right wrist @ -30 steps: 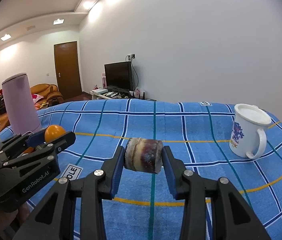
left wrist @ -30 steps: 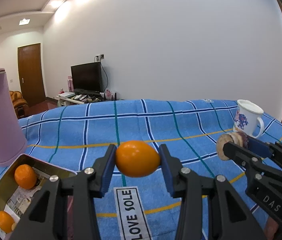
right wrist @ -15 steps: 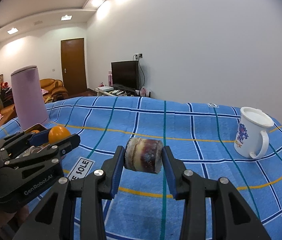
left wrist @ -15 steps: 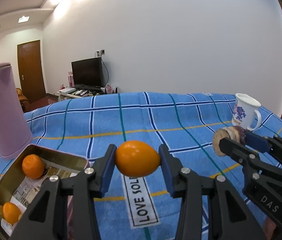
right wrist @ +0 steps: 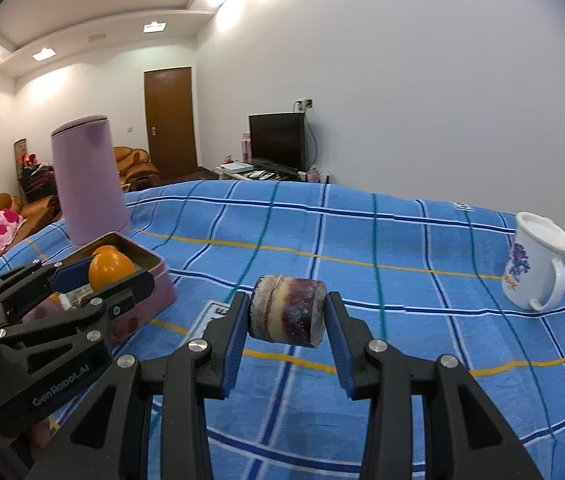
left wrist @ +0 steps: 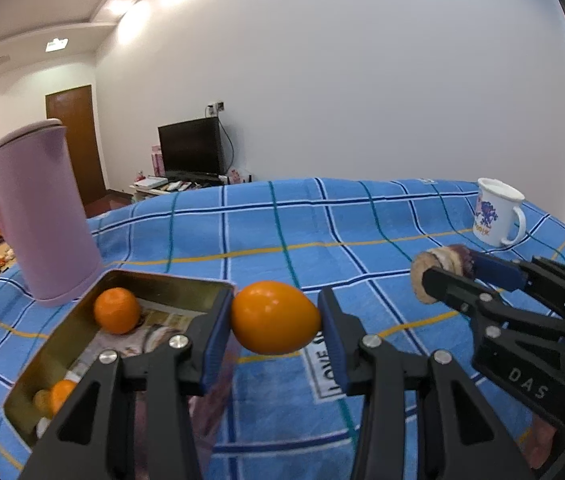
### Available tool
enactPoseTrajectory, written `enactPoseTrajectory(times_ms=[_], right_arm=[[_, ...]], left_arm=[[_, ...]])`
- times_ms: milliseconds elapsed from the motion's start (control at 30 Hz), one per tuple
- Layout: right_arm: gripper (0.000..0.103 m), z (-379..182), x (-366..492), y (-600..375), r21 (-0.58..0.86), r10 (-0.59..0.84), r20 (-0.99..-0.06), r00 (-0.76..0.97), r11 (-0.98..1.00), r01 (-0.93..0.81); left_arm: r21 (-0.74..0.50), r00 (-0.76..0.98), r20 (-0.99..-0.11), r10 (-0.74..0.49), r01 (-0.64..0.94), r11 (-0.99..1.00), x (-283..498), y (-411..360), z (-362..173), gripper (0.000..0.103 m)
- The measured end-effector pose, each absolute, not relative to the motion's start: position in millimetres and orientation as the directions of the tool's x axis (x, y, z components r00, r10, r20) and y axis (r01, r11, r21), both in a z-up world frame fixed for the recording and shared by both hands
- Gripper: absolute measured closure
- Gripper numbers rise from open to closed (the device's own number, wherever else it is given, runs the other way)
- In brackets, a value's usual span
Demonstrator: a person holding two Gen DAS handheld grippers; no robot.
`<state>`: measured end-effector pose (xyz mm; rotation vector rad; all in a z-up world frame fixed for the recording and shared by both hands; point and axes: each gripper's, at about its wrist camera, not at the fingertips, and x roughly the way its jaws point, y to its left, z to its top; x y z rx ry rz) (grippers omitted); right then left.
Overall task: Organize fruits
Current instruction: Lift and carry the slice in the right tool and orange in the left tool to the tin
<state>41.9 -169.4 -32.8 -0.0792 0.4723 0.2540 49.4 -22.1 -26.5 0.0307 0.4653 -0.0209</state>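
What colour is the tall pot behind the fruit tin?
The tall pot is pale purple, like lilac, with a matching lid. The right wrist view shows it best.

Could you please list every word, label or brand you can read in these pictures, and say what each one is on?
"DAS": side of the right gripper.
"GenRobot.AI": side of the left gripper.
"LOVE": white label on the blue checked cloth; the rest is hidden by the fingers.
White mug: coloured print, too blurred to read.
Paper lining the tin: unreadable.

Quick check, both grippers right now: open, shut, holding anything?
Left gripper: shut on the orange fruit.
Right gripper: shut on the brown cane piece.
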Motion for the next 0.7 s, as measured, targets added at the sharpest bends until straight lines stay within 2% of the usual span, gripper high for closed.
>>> enactPoseTrajectory(times_ms=[700], right_arm=[[0.063, -31, 36, -103, -0.051, 0.325, -0.479, 0.816, 0.917, -0.395]], left_arm=[[0.012, 0.887, -0.451, 0.101, -0.107, 0.994, 22, 42, -15, 0.058]])
